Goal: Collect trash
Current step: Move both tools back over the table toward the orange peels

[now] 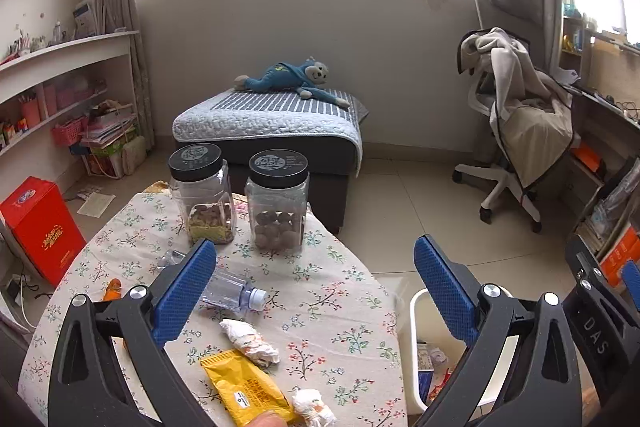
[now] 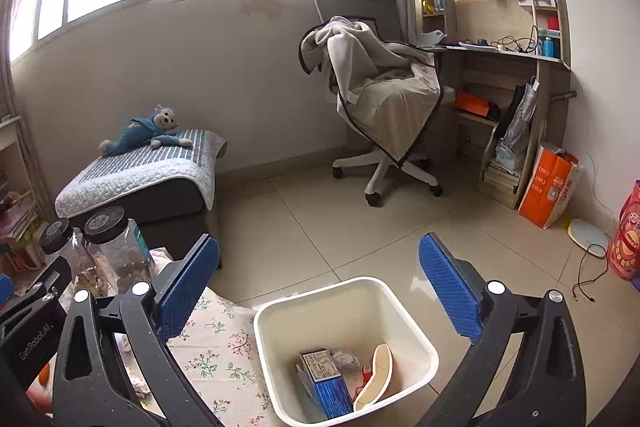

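In the left wrist view my left gripper point(image 1: 316, 287) is open and empty above a table with a floral cloth point(image 1: 332, 291). On the cloth lie a clear plastic bottle point(image 1: 234, 293), a crumpled tissue point(image 1: 250, 341), a yellow wrapper point(image 1: 246, 389), a second tissue wad point(image 1: 312, 407) and an orange scrap point(image 1: 112, 289). A white bin point(image 2: 400, 307) stands on the floor beside the table, holding a blue box point(image 2: 326, 377), a white curved piece and wrappers. My right gripper point(image 2: 320, 283) is open and empty above the bin.
Two black-lidded clear jars point(image 1: 202, 193) point(image 1: 278, 201) stand at the table's far side. Beyond are a low bed with a blue plush monkey point(image 1: 288, 79), an office chair draped with a blanket point(image 2: 384, 91), a desk, shelves and a red box point(image 1: 38, 227).
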